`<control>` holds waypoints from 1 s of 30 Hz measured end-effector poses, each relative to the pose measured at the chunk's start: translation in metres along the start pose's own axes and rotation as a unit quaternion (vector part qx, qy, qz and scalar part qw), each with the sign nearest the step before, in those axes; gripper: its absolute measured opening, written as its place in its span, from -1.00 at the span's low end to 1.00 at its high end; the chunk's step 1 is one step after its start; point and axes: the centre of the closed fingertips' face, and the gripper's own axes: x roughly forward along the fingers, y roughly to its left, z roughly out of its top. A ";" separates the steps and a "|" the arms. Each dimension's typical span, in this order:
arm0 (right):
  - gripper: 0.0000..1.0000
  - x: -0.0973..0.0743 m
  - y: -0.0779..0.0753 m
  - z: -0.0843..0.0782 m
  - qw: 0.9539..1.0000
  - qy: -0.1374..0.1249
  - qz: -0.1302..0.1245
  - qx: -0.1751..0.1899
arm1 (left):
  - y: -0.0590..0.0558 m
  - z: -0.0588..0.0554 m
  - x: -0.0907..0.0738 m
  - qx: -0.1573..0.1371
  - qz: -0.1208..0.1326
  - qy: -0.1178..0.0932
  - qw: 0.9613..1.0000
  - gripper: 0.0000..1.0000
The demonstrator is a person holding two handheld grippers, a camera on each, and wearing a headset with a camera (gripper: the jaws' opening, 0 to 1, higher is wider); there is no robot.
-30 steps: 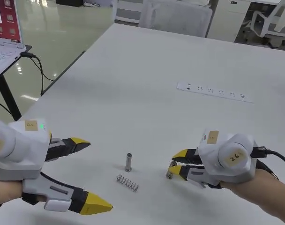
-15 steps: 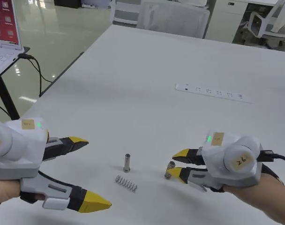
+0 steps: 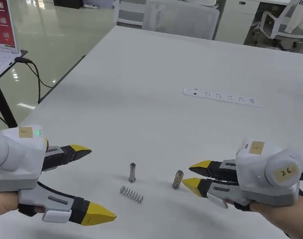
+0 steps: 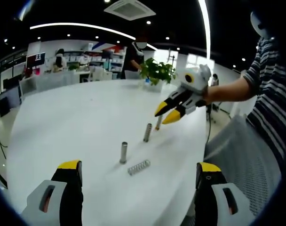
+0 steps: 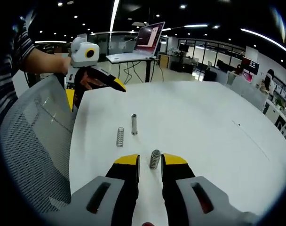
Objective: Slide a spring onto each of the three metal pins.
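On the white desk (image 3: 156,64) in front of you, everything is gathered at the near edge. Your left gripper (image 3: 94,181) sits low at one side, jaws flung wide, nothing in them. Your right gripper (image 3: 195,174) faces in from the other side, jaws parted just a little, released, holding nothing. Just off their tips stands a pin with a spring on it (image 3: 178,179), upright. In the right gripper view it sits between the two tips with a gap on either side.

Far back, well apart from the action, a white power strip (image 3: 219,96) lies flat.

Now the work. Between the two grippers a bare metal pin (image 3: 132,172) stands on its end. Just beside it, nearer you, the loose spring (image 3: 131,194) lies on its side, apart from the pin. That pair is next, I'd say.

The spring looks like feather-light thin wire, soft along its length and round enough to roll. Pinch it gently across the coils near one end and leave the other end open for the pin's tip. Squeeze hard and it could kink or shoot out.

The pin looks stiff, slim and smooth, and tippy on that small foot. Steady it low on the shaft and leave the top free.
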 end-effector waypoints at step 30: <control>-0.70 0.030 0.047 0.007 0.999 -0.001 0.046 0.007 | 0.000 -0.002 -0.002 0.000 0.000 0.002 1.000 0.96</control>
